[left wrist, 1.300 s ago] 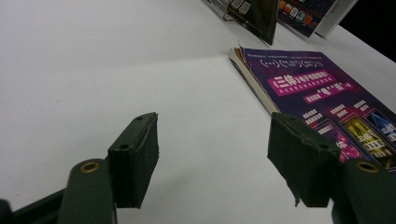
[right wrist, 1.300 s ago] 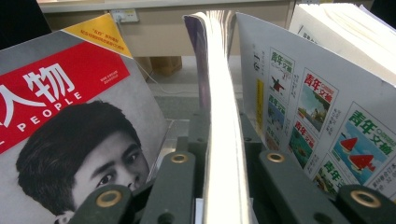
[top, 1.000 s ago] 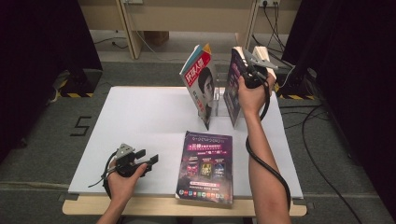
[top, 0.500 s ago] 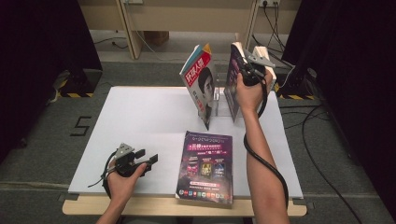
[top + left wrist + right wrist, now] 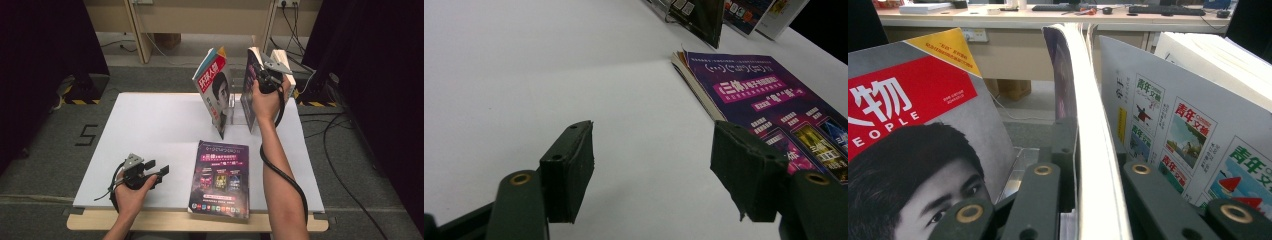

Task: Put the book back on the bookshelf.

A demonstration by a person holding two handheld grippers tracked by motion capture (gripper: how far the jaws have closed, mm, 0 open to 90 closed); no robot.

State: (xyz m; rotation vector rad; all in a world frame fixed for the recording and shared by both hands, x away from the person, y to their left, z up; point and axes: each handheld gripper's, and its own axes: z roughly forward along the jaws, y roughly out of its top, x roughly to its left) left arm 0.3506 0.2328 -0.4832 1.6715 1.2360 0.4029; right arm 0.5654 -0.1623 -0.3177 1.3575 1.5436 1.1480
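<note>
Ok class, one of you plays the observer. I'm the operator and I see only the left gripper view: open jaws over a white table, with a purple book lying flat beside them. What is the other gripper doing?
Observer: The right gripper is shut on a purple-covered magazine that stands upright at the far side of the table.
Operator: Does anything stand next to it?
Observer: Yes. In the high view a red and grey magazine leans just to its left.
Operator: And on the other side?
Observer: In the right gripper view a white magazine with small colour pictures stands close beside it.
</note>
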